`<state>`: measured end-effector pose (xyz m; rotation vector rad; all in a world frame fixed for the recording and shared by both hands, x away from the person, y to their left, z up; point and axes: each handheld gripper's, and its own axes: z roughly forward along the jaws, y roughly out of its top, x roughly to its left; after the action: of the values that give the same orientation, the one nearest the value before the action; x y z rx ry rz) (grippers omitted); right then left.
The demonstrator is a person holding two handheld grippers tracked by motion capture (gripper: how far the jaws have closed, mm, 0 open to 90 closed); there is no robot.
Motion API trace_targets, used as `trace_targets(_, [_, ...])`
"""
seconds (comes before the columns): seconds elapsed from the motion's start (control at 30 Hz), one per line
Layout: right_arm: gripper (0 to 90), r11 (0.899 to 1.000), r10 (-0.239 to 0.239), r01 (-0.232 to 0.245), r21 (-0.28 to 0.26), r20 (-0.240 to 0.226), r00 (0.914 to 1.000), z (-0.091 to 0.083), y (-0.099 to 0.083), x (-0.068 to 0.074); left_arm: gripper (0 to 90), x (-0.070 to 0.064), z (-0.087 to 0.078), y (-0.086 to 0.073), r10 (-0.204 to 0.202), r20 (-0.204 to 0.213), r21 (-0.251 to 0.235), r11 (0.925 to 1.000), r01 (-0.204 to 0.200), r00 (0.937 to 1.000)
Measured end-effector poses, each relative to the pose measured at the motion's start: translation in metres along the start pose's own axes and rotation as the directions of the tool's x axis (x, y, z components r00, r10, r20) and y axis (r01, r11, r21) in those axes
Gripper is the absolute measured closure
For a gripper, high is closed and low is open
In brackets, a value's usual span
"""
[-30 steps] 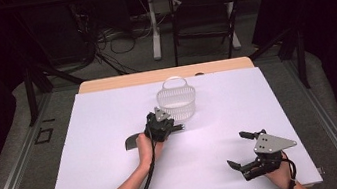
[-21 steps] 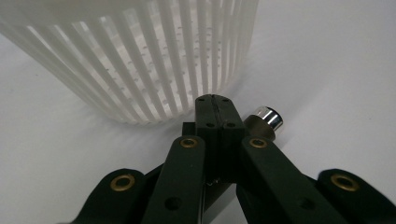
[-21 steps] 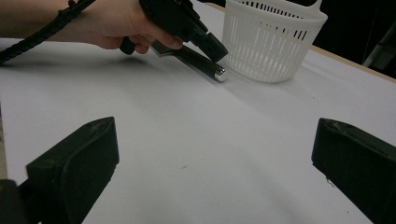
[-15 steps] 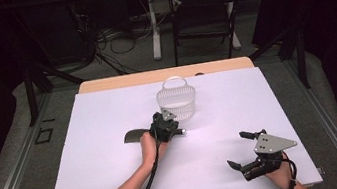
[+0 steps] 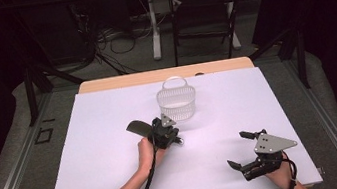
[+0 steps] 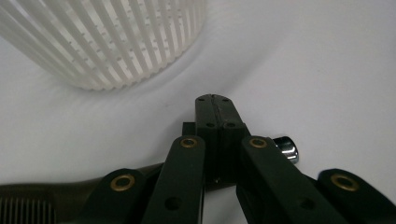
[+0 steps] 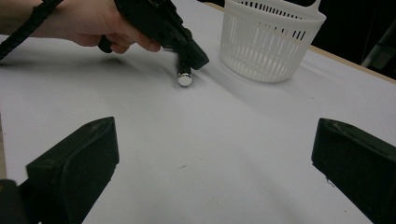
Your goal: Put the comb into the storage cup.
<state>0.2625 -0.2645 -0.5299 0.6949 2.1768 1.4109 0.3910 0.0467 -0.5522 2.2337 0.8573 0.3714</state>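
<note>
Now: left claw clamped on a dark tool beside the basket

From my remote seat I read the left gripper [image 6: 215, 100] first. Its two black jaws are pressed together in its own view, tips meeting flat with no gap. Under the jaws runs a dark-handled tool [image 6: 56, 198]: a ribbed dark handle trails off to one side and a shiny metal end [image 6: 286, 147] pokes out on the other. I take it the jaws pinch the tool's middle, though the contact itself is hidden by the linkage. In the right gripper view the metal end [image 7: 185, 79] points down at the white table cover [image 7: 224, 154], touching it or just above; I cannot tell which.

Outward from there: the white slatted basket [image 5: 177, 103] stands upright just beyond the left gripper [image 5: 166, 134], near but apart. In the high view the tool's dark end [image 5: 137, 128] sticks out to the left of the person's hand [image 5: 146, 154].

Right gripper [image 5: 246, 149]: jaws spread wide, holding nothing, low over the cover near the table's near right corner, well apart from basket and tool. Grey three-cornered plate on top.
</note>
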Motion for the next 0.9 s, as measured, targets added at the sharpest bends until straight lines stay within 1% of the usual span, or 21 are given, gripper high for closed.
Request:
trace_targets(0.2, [0.3, 1.000, 0.003, -0.003, 0.000, 0.003, 1.0000, 0.000, 0.000, 0.000, 90.0, 0.000, -0.008, -0.007, 0.001, 0.018, 0.012, 0.9999, -0.001, 0.9998])
trace_targets(0.23, [0.3, 1.000, 0.002, -0.002, 0.001, 0.003, 1.0000, 0.000, 0.000, 0.000, 90.0, 0.000, -0.009, -0.008, 0.008, 0.019, 0.015, 0.9999, -0.009, 0.9998])
trace_targets(0.33, [0.3, 1.000, 0.001, -0.001, 0.002, 0.005, 1.0000, 0.000, 0.000, 0.000, 90.0, 0.000, -0.014, -0.011, 0.007, 0.027, 0.029, 0.9996, -0.007, 0.9996])
trace_targets(0.4, [0.3, 1.000, 0.003, -0.003, 0.001, 0.006, 1.0000, -0.001, 0.000, 0.000, 90.0, 0.002, -0.018, -0.013, 0.014, 0.028, 0.039, 0.9991, -0.015, 0.9995])
trace_targets(0.5, [0.3, 1.000, 0.002, -0.002, 0.001, 0.006, 1.0000, -0.001, 0.000, 0.000, 90.0, 0.004, -0.023, -0.016, 0.009, 0.029, 0.052, 0.9986, -0.011, 0.9995])
trace_targets(0.67, [0.4, 1.000, 0.000, 0.000, -0.001, 0.009, 1.0000, -0.001, 0.000, 0.000, 90.0, 0.006, -0.029, -0.020, 0.016, 0.020, 0.077, 0.9969, -0.018, 0.9997])
trace_targets(0.9, [0.4, 1.000, 0.001, -0.001, 0.003, 0.007, 1.0000, 0.000, 0.000, 0.000, 90.0, 0.008, -0.037, -0.028, 0.049, -0.015, 0.103, 0.9936, -0.048, 0.9987])
